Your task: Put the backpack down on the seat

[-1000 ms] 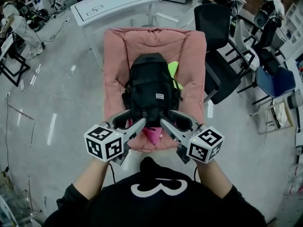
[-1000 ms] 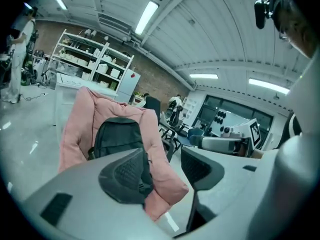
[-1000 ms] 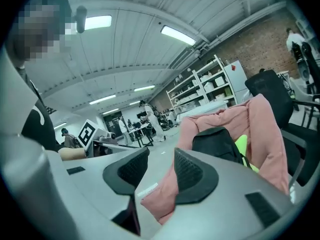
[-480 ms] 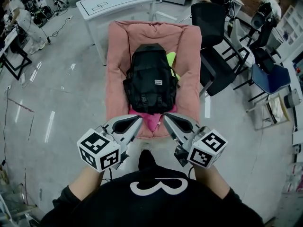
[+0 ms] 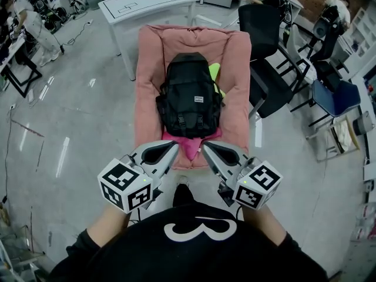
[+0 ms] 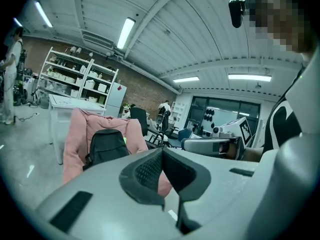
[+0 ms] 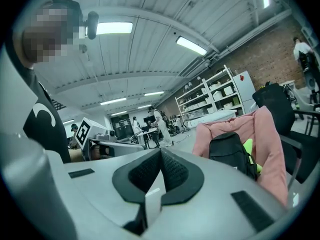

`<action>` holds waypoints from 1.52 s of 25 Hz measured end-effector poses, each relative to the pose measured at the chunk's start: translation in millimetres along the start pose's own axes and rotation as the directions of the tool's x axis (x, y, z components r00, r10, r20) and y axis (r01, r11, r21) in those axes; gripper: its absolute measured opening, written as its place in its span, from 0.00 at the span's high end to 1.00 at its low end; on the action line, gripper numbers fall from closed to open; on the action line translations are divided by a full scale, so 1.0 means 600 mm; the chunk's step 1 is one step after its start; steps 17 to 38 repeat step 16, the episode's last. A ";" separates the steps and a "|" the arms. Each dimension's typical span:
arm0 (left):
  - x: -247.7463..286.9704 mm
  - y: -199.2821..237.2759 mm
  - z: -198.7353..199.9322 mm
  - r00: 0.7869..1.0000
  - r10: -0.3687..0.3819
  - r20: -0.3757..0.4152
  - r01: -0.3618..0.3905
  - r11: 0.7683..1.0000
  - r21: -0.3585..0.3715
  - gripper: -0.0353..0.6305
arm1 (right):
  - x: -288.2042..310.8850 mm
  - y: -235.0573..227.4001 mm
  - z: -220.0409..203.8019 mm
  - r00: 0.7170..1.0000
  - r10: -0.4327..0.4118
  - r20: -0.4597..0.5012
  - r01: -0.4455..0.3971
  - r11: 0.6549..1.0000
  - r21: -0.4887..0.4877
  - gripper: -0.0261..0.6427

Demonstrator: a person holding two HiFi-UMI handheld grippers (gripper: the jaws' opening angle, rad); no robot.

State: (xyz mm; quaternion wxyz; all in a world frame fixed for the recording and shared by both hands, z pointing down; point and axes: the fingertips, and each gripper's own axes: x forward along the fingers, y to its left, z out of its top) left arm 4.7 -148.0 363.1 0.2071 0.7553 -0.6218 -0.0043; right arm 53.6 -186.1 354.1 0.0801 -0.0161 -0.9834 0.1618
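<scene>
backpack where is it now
In the head view the backpack lies at centre on the pink cushioned seat, with a black office chair right of it.

You wear a black top (image 5: pixel 194 260) with black sleeves (image 5: pixel 79 254) and a white curved mark (image 5: pixel 200 231) on its front. The left gripper (image 5: pixel 174 147) and right gripper (image 5: pixel 207 147) have pale grey moulded shells that taper to the tips. Each carries a white cube with black square markers: left cube (image 5: pixel 124 185), right cube (image 5: pixel 257 184). The pads (image 6: pixel 150 170) are black and finely ribbed.
</scene>
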 end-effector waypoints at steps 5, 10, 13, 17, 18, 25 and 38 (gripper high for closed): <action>0.003 -0.007 -0.009 1.000 -0.016 -0.001 0.016 1.000 0.002 0.94 | -0.004 0.000 -0.010 1.000 -0.010 -0.012 0.010 1.000 0.000 0.96; 0.006 -0.013 -0.016 0.999 -0.036 -0.009 0.036 0.999 -0.015 0.94 | -0.008 0.001 -0.019 1.000 -0.014 -0.026 0.014 1.000 0.010 0.96; 0.010 -0.011 -0.026 0.999 -0.040 -0.018 0.040 0.999 -0.024 0.94 | -0.009 -0.003 -0.030 0.999 -0.021 -0.037 0.021 1.000 0.017 0.96; 0.012 -0.008 -0.038 0.999 -0.040 -0.031 0.039 0.999 -0.030 0.94 | -0.008 -0.006 -0.039 0.999 -0.022 -0.040 0.023 0.999 0.030 0.96; 0.012 -0.008 -0.038 0.999 -0.040 -0.031 0.039 0.999 -0.030 0.94 | -0.008 -0.006 -0.039 0.999 -0.022 -0.040 0.023 0.999 0.030 0.96; 0.012 -0.008 -0.038 0.999 -0.040 -0.031 0.039 0.999 -0.030 0.94 | -0.008 -0.006 -0.039 0.999 -0.022 -0.040 0.023 0.999 0.030 0.96; 0.012 -0.008 -0.038 0.999 -0.040 -0.031 0.039 0.999 -0.030 0.94 | -0.008 -0.006 -0.039 0.999 -0.022 -0.040 0.023 0.999 0.030 0.96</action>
